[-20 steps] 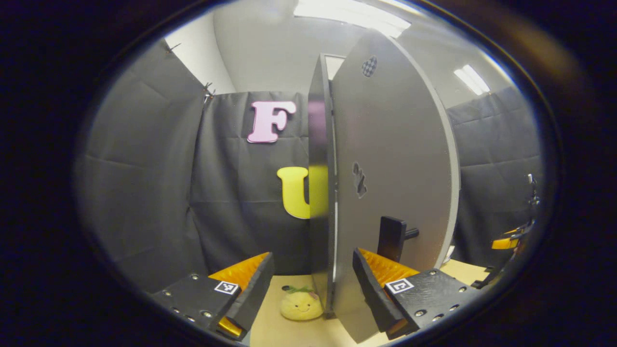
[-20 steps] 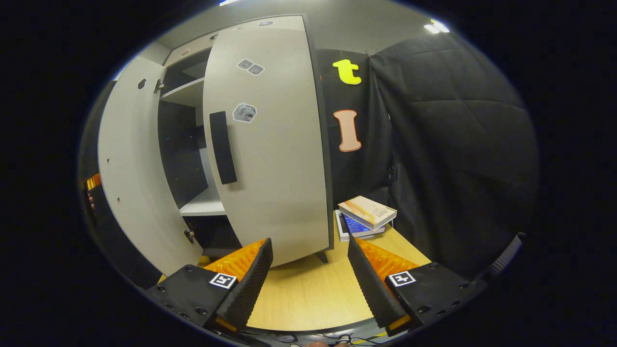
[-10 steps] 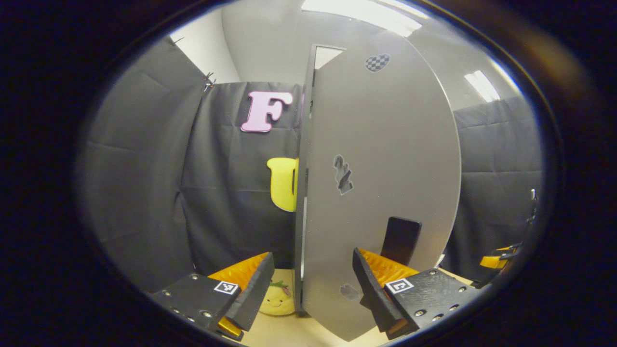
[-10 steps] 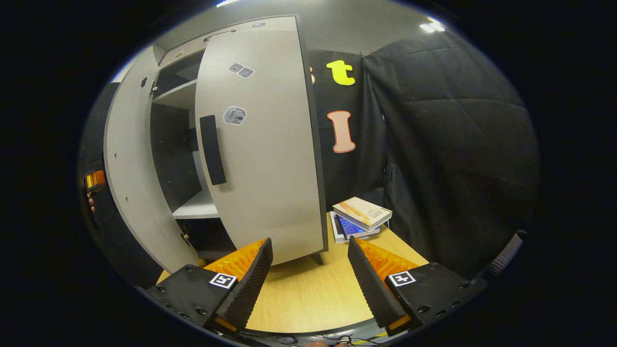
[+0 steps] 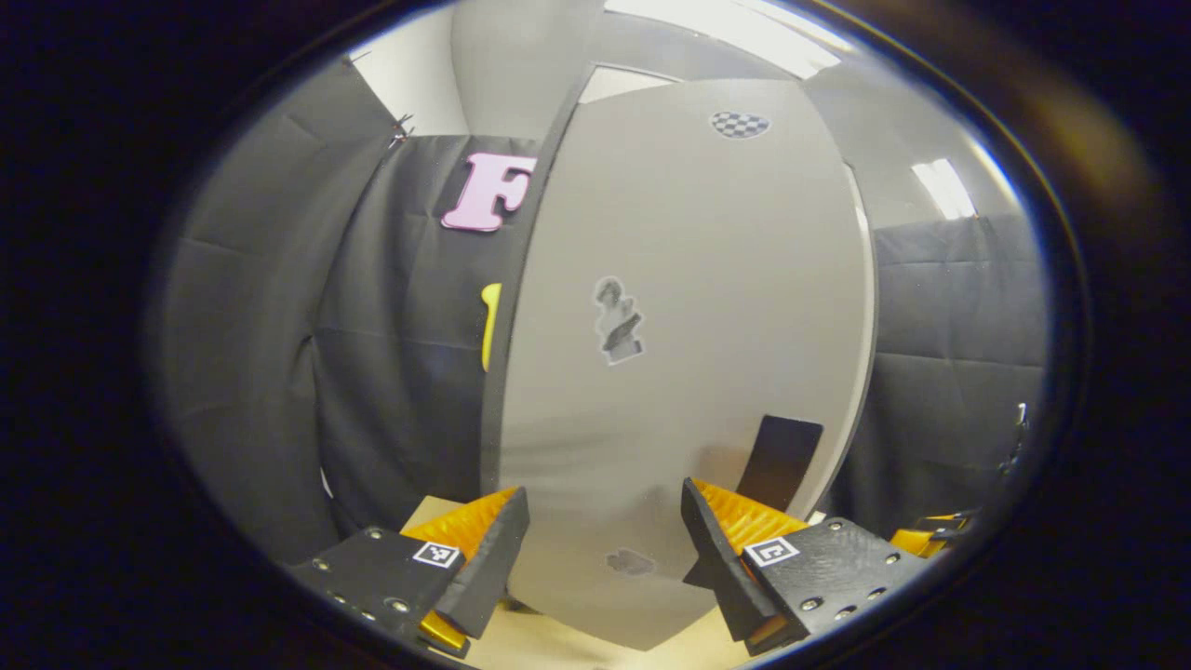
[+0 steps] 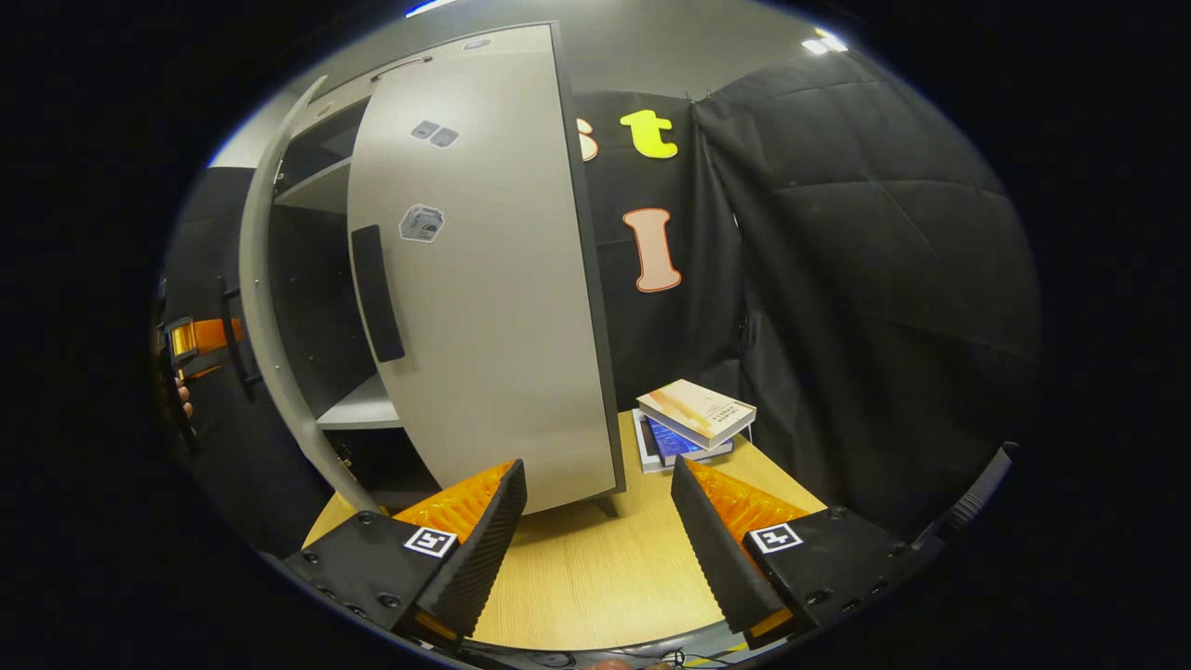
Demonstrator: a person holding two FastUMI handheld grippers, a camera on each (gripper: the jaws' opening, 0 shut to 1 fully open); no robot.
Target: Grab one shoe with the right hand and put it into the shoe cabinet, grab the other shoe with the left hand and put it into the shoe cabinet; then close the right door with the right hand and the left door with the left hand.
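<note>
Shoe cabinet (image 6: 307, 279) stood at the surface's (image 6: 595, 568) far left; grey left door (image 5: 689, 372) nearly closed, right door (image 6: 484, 307) ajar. Left gripper (image 5: 600, 558) and right gripper (image 6: 595, 549) both spread, empty.

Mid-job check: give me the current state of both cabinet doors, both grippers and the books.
Left door: partly open, swung toward the cabinet.
Right door: nearly closed, a gap showing shelves beside it.
Left gripper: open, close against the left door's outer face.
Right gripper: open, empty, over the table.
Books: stacked, lying flat.

Left gripper (image 5: 603, 544) jaws spread, right gripper (image 6: 597, 516) jaws spread
</note>
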